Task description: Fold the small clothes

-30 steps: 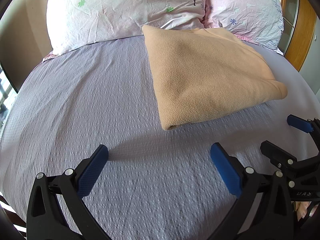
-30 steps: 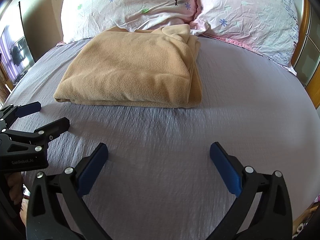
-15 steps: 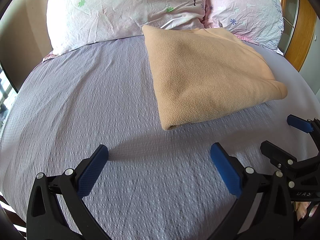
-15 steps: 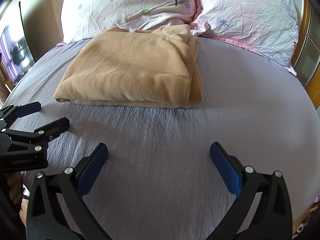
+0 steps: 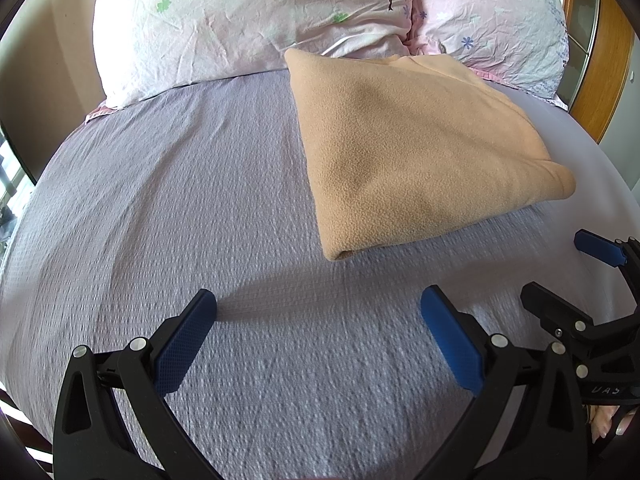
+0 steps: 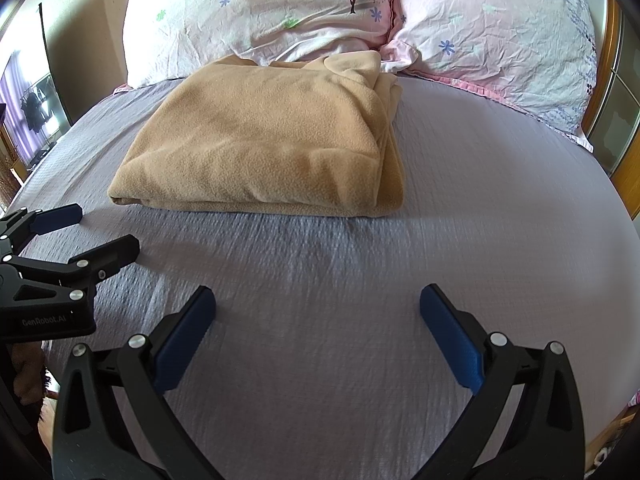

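Note:
A tan fleece garment [image 5: 408, 148] lies folded into a thick rectangle on the lilac bedsheet [image 5: 180, 208], its far edge touching the pillows. It also shows in the right wrist view [image 6: 272, 144], with stacked layers at its right edge. My left gripper [image 5: 318, 312] is open and empty, hovering over bare sheet short of the garment's near corner. My right gripper [image 6: 318, 312] is open and empty over bare sheet in front of the garment. Each gripper shows in the other's view: the right one [image 5: 560, 272], the left one [image 6: 92, 236].
Two pink floral pillows [image 6: 280, 12] [image 6: 496, 36] lie at the head of the bed. A wooden frame [image 5: 600, 60] stands at the right. A wall and window [image 6: 36, 100] are at the left. The sheet [image 6: 480, 208] spreads around the garment.

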`<control>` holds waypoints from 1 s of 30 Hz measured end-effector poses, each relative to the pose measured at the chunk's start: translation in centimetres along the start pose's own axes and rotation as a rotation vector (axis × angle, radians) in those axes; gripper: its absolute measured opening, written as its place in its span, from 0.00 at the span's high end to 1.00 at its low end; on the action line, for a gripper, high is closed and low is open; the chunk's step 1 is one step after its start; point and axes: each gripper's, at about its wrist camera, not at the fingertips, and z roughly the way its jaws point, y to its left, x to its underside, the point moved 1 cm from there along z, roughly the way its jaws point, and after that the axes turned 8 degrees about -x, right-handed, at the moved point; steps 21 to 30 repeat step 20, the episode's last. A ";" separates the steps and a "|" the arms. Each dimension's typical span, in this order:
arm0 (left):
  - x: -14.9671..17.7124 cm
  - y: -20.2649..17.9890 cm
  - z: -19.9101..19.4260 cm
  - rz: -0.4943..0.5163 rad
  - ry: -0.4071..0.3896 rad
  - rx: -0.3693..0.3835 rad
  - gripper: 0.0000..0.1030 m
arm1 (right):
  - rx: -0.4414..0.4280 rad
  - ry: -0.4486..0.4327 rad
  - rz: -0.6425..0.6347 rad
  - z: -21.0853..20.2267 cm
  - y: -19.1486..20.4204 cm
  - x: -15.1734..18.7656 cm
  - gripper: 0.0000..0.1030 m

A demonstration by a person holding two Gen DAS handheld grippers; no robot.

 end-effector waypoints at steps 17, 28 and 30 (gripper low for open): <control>0.2 -0.2 0.0 -0.006 -0.007 -0.004 0.01 | 0.002 -0.007 0.003 0.0 0.1 0.0 0.02; 0.3 -0.2 -0.1 -0.007 -0.007 -0.005 0.01 | 0.003 -0.007 0.003 0.0 0.1 0.0 0.02; 0.3 -0.2 -0.1 -0.007 -0.007 -0.005 0.01 | 0.003 -0.007 0.003 0.0 0.1 0.0 0.02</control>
